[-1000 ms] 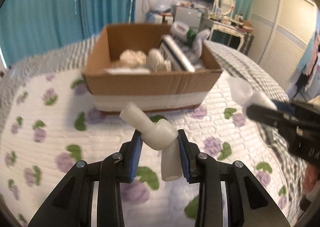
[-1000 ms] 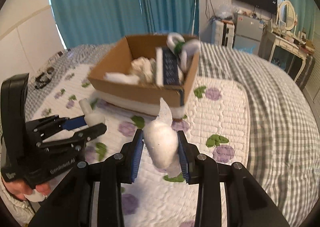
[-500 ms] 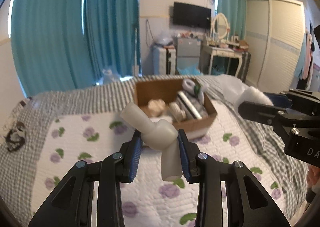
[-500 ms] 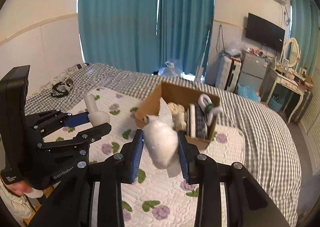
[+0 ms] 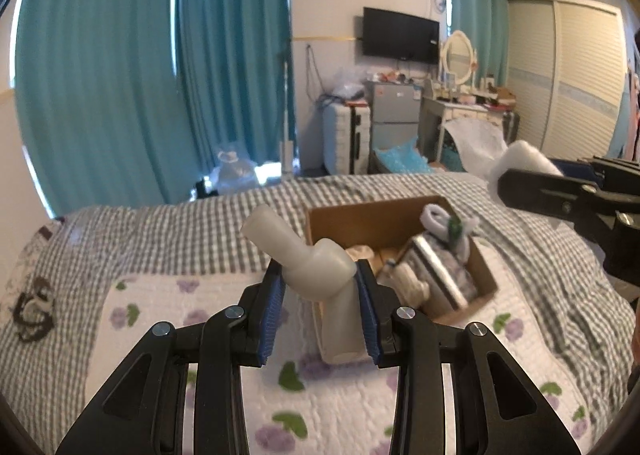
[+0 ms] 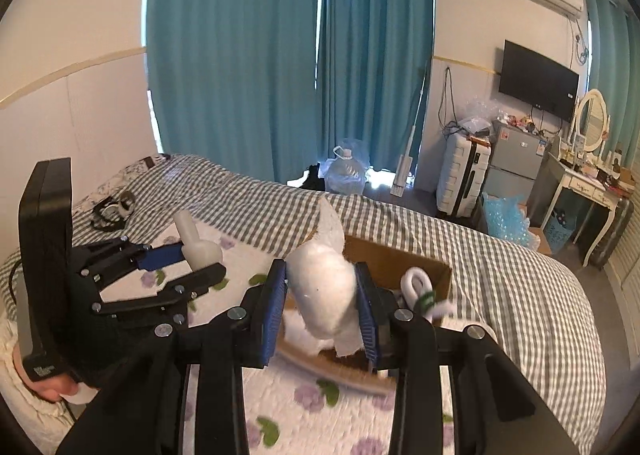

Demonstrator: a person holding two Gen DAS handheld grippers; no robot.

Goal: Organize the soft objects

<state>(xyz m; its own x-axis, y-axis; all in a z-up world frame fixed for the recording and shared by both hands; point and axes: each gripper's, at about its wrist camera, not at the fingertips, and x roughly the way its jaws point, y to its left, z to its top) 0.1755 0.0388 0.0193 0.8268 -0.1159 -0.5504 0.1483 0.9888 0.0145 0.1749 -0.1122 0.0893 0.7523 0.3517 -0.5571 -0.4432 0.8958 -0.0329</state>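
My left gripper (image 5: 320, 307) is shut on a bent whitish foam tube (image 5: 316, 271), held high above the bed; it also shows in the right wrist view (image 6: 196, 247). My right gripper (image 6: 322, 315) is shut on a fluffy white wad wrapped in thin foam sheet (image 6: 324, 295), which also shows at the right of the left wrist view (image 5: 520, 159). An open cardboard box (image 5: 360, 215) on the flowered quilt holds several soft items, among them a white loop with a green band (image 6: 420, 291). The box lies below and beyond both grippers.
The box sits on a white quilt with purple flowers (image 5: 160, 303) over a grey checked bedspread (image 6: 520, 287). A dark small object (image 6: 112, 211) lies near the bed's far left. Teal curtains, a suitcase, a fridge and a dressing table stand beyond the bed.
Both grippers have risen and drawn back from the box, each keeping its object. The box now looks smaller and lower in both views.
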